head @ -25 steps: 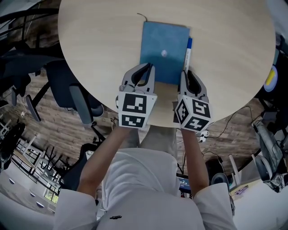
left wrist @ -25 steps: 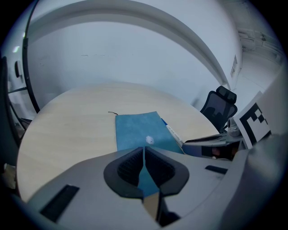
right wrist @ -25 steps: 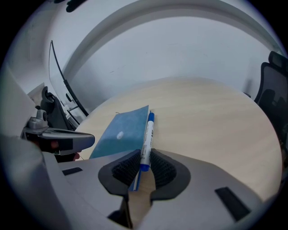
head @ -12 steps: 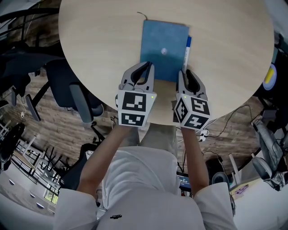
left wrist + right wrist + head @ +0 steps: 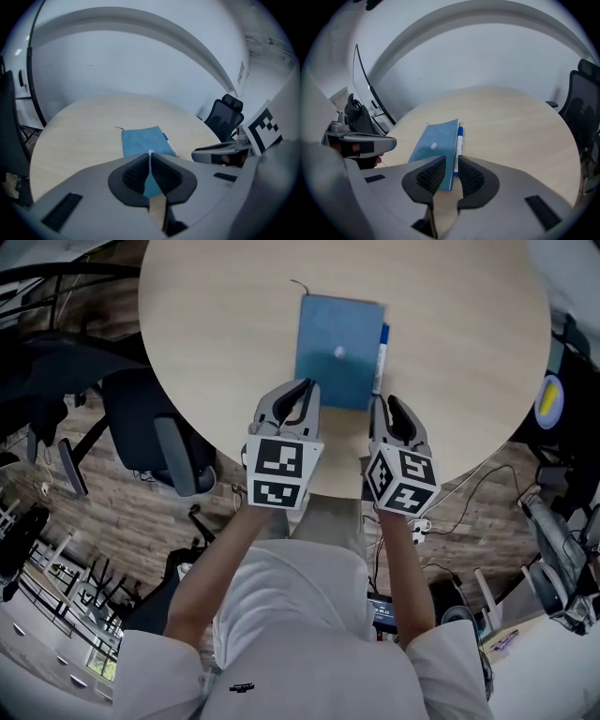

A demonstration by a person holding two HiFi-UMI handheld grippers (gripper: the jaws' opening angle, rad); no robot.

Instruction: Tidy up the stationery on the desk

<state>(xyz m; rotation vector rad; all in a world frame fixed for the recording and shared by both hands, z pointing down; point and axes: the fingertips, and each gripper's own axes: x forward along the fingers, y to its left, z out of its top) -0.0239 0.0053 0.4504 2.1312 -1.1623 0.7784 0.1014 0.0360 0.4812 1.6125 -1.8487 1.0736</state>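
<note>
A blue notebook lies flat on the round pale wood table, with a small white spot on its cover. Along its right edge lies a blue and white pen. My left gripper hovers over the notebook's near left corner, shut with nothing between its pads. My right gripper hangs just short of the pen's near end, open by a narrow gap and holding nothing. The left gripper view shows the notebook and pen beyond the shut left gripper. In the right gripper view the notebook and pen lie past the right gripper.
The table's near edge runs right under both grippers. A dark office chair stands left of the table and another at its far side. A yellow and blue object and cables lie on the floor to the right.
Both grippers have lifted a little above the near end of the notebook. The notebook and pen lie where they were.
</note>
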